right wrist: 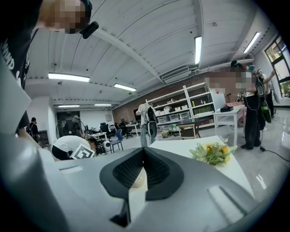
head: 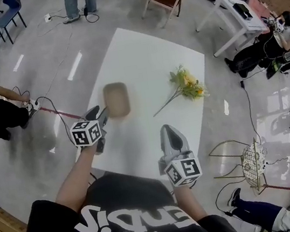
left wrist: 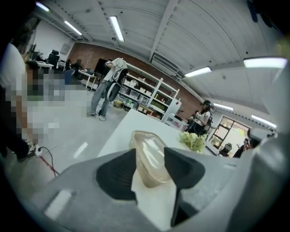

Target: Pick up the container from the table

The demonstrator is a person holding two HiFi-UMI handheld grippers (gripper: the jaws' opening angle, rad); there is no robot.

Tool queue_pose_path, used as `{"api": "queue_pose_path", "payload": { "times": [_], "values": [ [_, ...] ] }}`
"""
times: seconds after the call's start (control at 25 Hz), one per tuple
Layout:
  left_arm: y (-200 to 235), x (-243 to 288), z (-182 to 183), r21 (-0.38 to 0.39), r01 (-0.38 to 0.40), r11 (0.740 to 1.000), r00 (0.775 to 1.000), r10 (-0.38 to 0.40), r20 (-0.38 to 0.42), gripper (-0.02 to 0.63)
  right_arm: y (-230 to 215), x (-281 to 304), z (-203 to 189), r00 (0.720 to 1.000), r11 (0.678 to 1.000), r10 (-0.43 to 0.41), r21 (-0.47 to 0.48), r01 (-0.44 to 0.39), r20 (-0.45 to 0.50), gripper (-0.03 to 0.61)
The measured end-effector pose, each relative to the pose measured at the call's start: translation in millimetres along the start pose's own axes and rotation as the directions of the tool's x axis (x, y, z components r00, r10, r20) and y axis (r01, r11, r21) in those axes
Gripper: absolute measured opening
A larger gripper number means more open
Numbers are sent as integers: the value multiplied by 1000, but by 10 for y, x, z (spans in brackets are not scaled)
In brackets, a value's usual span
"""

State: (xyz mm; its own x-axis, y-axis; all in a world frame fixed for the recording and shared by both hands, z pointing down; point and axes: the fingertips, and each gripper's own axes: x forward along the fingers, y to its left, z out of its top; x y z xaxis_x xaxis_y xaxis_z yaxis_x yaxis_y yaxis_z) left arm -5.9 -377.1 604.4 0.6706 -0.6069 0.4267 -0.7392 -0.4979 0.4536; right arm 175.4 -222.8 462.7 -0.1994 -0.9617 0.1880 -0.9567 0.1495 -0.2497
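Container [head: 116, 99] is not yet picked up: it lies on the table [head: 140, 53], on the left half and close to the left edge, about midway along the table's length. The flowers [head: 188, 85] lie on the table's right half, well apart from it.

The left gripper [head: 101, 116] has come in over the table's left edge. Its jaws stand fairly wide, one on each side of the container's near end. The left gripper view shows the tub between the pads, but I cannot see that they press on it, so I judge the grasp as lined up, not made. Closing and lifting are left to do.

The right gripper [head: 168, 129] hangs over the table's near edge with its jaws almost together and nothing held.

The container is a rounded oblong. Its long axis runs roughly along the table's length, away from the person. Its mouth seems to face up, though blur in the head view leaves that unsure.
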Motion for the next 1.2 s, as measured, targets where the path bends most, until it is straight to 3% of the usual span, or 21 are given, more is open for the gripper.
{"api": "queue_pose_path", "payload": {
  "times": [0.4,1.2],
  "values": [
    [204,238,-257,-112,26,993,996,-35,-79,184,-98,157,-95,999,999,-31,8,32,-36,-3],
    [178,322,-233,-218,113,969,989,-132,-72,103,-120,335,-195,997,999,-36,10,37,-71,-2]
  ]
}}
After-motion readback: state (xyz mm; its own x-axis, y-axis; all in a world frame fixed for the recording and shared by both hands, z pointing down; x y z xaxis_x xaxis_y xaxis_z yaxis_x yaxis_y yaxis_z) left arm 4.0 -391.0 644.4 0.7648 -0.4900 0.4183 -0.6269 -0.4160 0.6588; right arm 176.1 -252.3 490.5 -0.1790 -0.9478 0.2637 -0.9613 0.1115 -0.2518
